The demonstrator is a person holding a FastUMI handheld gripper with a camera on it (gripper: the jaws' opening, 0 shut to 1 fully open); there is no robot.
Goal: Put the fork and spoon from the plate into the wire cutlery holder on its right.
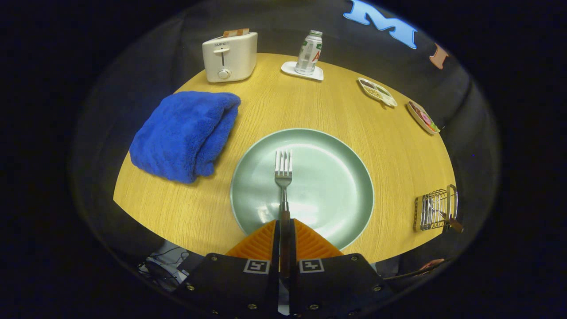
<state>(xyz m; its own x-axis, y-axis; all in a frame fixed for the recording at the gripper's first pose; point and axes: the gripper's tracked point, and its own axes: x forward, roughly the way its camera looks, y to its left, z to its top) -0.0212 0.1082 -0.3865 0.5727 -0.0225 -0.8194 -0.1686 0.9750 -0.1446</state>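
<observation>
My gripper (284, 227) is shut on the dark wooden handle of a metal fork (283, 170), both orange fingers (261, 243) pressing on it. The fork points straight ahead, its tines over the middle of a pale green plate (345, 177). It looks lifted a little above the plate. The wire cutlery holder (436, 208) stands at the table's right edge, well to the right of the plate. A dark-handled utensil, likely the spoon (452, 221), leans out of the holder.
A folded blue towel (186, 135) lies left of the plate. Beyond it stand a white toaster (230, 56) and a bottle (308, 52) on a white coaster. Two small dishes of food (377, 91) (424, 117) sit at the far right of the wooden table (310, 102).
</observation>
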